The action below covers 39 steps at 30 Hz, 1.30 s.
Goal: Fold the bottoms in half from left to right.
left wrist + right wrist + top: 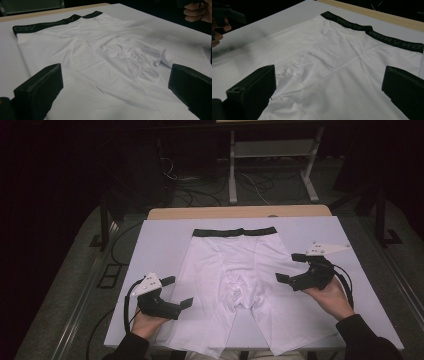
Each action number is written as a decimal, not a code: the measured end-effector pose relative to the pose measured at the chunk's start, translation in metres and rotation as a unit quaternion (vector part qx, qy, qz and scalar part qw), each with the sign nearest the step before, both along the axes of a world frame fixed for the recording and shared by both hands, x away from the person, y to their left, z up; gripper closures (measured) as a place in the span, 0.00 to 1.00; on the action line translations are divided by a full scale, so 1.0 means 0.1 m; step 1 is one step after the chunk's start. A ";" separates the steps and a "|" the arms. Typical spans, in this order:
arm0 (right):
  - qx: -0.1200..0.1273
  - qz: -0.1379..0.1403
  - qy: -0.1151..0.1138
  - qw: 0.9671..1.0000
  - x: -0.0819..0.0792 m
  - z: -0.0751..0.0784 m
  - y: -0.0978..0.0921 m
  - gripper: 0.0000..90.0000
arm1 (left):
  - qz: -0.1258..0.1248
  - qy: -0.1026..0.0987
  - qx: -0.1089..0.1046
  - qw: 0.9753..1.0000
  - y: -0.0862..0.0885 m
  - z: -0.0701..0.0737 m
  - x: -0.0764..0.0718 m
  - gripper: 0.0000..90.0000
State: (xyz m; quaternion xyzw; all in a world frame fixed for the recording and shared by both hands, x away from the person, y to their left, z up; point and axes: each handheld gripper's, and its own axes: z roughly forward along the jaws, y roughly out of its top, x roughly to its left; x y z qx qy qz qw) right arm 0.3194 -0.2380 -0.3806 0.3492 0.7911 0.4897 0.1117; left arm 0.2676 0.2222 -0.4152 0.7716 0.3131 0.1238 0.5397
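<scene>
White-covered worktop (150,240) in a dark room, white shorts (240,270) spread flat across its middle.

Their black waistband (235,232) lies toward the far edge, and both legs run to the near edge. Left claw (178,292) hovers over the left leg near the near-left corner, jaws wide apart and holding nothing. Right claw (291,267) hovers at the right leg's outer edge, likewise spread and empty.
</scene>
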 end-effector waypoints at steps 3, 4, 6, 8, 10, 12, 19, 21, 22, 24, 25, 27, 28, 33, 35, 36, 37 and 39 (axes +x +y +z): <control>-0.003 0.005 0.001 1.000 0.04 0.03 0.06 0.00 | 0.000 0.000 -0.001 1.000 0.00 0.00 0.00 0.00; -0.003 0.007 0.001 1.000 0.06 0.03 0.07 0.00 | 0.000 0.000 -0.001 1.000 0.00 0.00 0.00 0.00; -0.004 0.014 0.004 1.000 0.10 0.05 0.13 0.00 | -0.001 0.000 -0.001 1.000 0.00 0.00 0.00 0.00; -0.006 0.017 0.004 1.000 0.13 0.06 0.18 0.00 | -0.001 0.000 -0.001 1.000 0.00 0.00 0.00 0.00; -0.008 0.021 0.004 1.000 0.15 0.06 0.22 0.00 | -0.001 0.000 -0.001 1.000 0.00 0.00 0.00 0.00; -0.007 0.024 0.005 1.000 0.17 0.07 0.25 0.00 | -0.001 0.000 -0.002 1.000 0.00 0.00 0.00 0.00; -0.009 0.033 0.011 0.999 0.27 0.07 0.39 0.00 | -0.002 0.000 -0.002 1.000 0.00 0.00 0.00 0.00; -0.009 0.033 0.011 0.999 0.29 0.07 0.40 0.00 | -0.002 0.000 -0.002 1.000 0.00 0.00 0.00 0.00; -0.010 0.034 0.012 0.999 0.30 0.07 0.42 0.00 | -0.002 0.001 -0.002 1.000 0.00 0.00 0.00 0.00; -0.009 0.037 0.013 0.999 0.36 0.09 0.48 0.00 | -0.002 0.000 -0.002 1.000 0.00 0.00 0.00 0.00; -0.009 0.037 0.013 0.999 0.36 0.09 0.48 0.00 | -0.002 0.000 -0.002 1.000 0.00 0.00 0.00 0.00; -0.010 0.039 0.015 0.999 0.40 0.10 0.52 0.00 | -0.003 0.000 -0.002 1.000 0.00 0.00 0.00 0.00; -0.009 0.041 0.015 0.999 0.44 0.11 0.56 0.00 | -0.003 0.000 -0.003 1.000 0.00 0.00 0.00 0.00; -0.013 0.044 0.017 0.999 0.52 0.13 0.62 0.00 | -0.004 0.000 -0.003 1.000 0.00 0.00 0.00 0.00; -0.013 0.045 0.019 0.999 0.56 0.15 0.65 0.00 | -0.004 0.000 -0.003 1.000 0.00 0.00 0.00 0.00; -0.013 0.045 0.020 0.999 0.60 0.16 0.67 0.00 | -0.004 0.000 -0.004 1.000 0.01 0.00 0.00 0.00; -0.014 0.045 0.021 0.999 0.61 0.16 0.68 0.00 | -0.004 0.000 -0.004 1.000 0.01 0.00 0.00 0.00; -0.015 0.046 0.021 0.999 0.65 0.18 0.71 0.00 | -0.004 0.000 -0.005 1.000 0.01 0.00 0.00 0.00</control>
